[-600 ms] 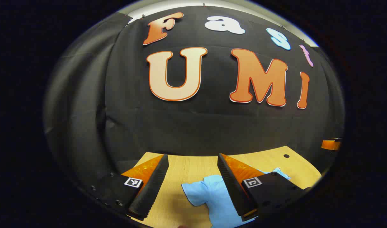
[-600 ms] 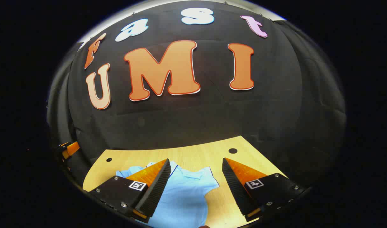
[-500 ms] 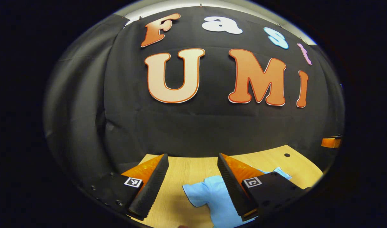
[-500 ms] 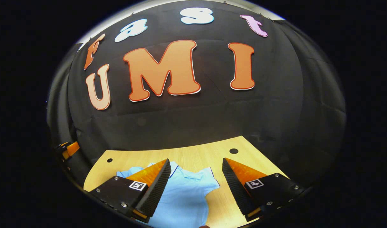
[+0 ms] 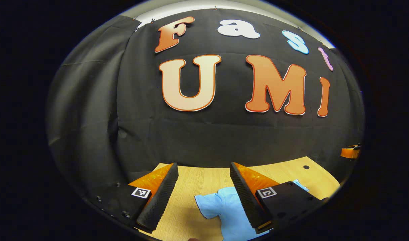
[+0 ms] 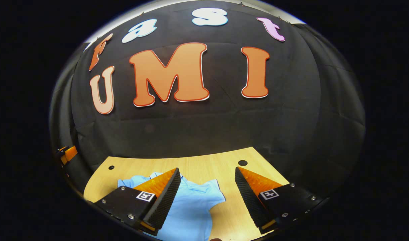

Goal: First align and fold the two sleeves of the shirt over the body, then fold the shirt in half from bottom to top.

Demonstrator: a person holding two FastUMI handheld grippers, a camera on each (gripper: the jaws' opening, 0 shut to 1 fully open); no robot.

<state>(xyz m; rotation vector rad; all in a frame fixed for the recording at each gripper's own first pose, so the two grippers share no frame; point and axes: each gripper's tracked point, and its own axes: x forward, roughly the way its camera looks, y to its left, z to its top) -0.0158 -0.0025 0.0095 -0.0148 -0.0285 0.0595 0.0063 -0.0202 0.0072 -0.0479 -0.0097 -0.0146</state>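
Shirt flat on worktop, sleeves unfolded; both grippers raised, nothing held.

Left gripper [image 5: 203, 187] fingers wide above left sleeve [image 5: 213, 206]; right gripper [image 6: 208, 189] wide above shirt [image 6: 194, 209]. Risk: uneven pinches could misalign sleeves.

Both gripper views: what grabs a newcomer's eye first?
The light blue shirt lies spread on the pale wooden table, sleeves still out to the sides, its collar toward the black cloth wall. In the right gripper view the right claw stands wide open above the shirt's sleeve; in the left gripper view the left claw is open above the other sleeve.
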